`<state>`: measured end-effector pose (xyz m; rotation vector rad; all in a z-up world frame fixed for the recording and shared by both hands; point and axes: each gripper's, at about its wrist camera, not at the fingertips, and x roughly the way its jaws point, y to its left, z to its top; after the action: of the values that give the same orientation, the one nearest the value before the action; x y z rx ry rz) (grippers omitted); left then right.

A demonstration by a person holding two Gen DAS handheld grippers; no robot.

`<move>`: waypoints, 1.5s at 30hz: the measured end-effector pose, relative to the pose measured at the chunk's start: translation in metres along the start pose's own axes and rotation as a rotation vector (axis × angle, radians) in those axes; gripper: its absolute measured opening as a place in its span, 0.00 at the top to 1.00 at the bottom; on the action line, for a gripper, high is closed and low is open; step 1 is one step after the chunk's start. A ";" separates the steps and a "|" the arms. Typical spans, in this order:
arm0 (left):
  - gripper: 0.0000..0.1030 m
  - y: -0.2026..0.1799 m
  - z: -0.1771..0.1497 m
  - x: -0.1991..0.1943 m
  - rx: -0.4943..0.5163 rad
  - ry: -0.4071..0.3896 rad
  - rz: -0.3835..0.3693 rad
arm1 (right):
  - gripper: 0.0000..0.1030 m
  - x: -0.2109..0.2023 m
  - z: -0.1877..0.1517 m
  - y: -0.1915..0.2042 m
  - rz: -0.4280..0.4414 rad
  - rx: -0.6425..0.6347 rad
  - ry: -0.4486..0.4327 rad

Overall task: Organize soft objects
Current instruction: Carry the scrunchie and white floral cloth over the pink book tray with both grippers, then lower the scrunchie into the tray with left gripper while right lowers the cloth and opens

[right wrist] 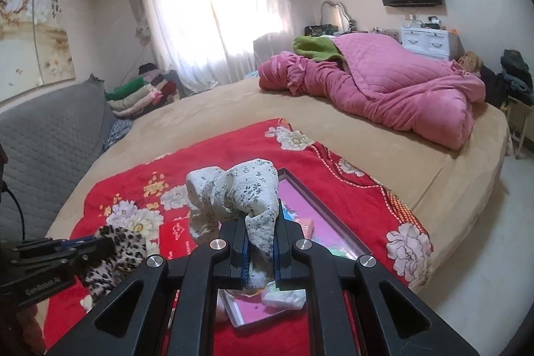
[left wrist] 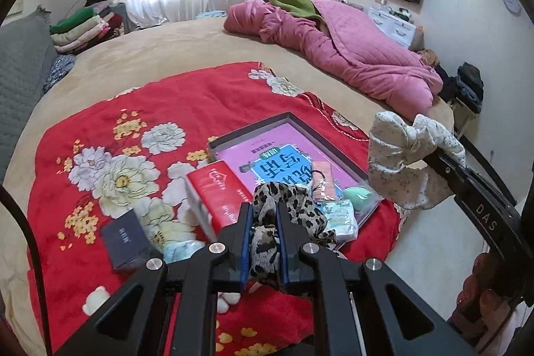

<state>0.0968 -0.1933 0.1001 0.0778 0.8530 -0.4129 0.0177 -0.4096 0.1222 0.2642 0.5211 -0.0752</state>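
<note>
The left gripper (left wrist: 263, 216) is clenched on a leopard cloth (left wrist: 267, 239), which bunches up past its tips. The right gripper (right wrist: 262, 222) squeezes a white flowery cloth (right wrist: 240, 196) that puffs out above its fingers. Both cloths hang in the air over a red blanket (left wrist: 187, 102) on the bed (right wrist: 300, 109). Just below and ahead of the grippers lies a flat tray (left wrist: 283, 117) with a pink book (left wrist: 293, 139) in it. A red packet (left wrist: 220, 186) sits beside the tray, left of the left gripper.
</note>
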 end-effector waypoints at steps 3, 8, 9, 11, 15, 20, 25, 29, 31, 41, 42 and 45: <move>0.87 -0.009 0.004 0.014 0.012 0.011 0.007 | 0.90 0.005 0.002 -0.010 -0.005 0.028 0.004; 0.87 -0.020 0.012 0.031 0.029 0.021 0.007 | 0.90 0.010 0.006 -0.025 -0.007 0.065 -0.002; 0.87 -0.023 0.014 0.034 0.037 0.020 0.012 | 0.90 0.011 0.007 -0.028 -0.007 0.073 -0.004; 0.87 -0.028 0.016 0.042 0.049 0.026 0.016 | 0.90 0.013 0.008 -0.033 -0.010 0.083 -0.008; 0.87 -0.041 0.019 0.057 0.074 0.039 0.013 | 0.90 0.017 0.011 -0.043 -0.008 0.108 -0.013; 0.87 -0.049 0.018 0.078 0.091 0.069 0.014 | 0.90 0.026 0.010 -0.053 -0.007 0.131 -0.007; 0.87 -0.052 0.016 0.098 0.087 0.098 0.017 | 0.90 0.037 0.006 -0.061 0.005 0.150 0.013; 0.87 -0.056 0.015 0.111 0.089 0.111 0.016 | 0.90 0.045 0.004 -0.066 0.002 0.154 0.029; 0.87 -0.058 0.015 0.118 0.091 0.122 0.013 | 0.89 0.050 0.004 -0.068 0.009 0.165 0.040; 0.87 -0.061 0.007 0.139 0.112 0.139 -0.008 | 0.88 0.087 -0.003 -0.076 0.037 0.225 0.107; 0.87 -0.061 0.007 0.141 0.110 0.137 -0.009 | 0.88 0.090 -0.004 -0.076 0.038 0.227 0.111; 0.87 -0.059 0.008 0.146 0.106 0.135 -0.013 | 0.88 0.096 -0.005 -0.077 0.029 0.224 0.124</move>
<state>0.1650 -0.2963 0.0024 0.2000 0.9650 -0.4690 0.0877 -0.4829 0.0517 0.4972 0.6329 -0.0899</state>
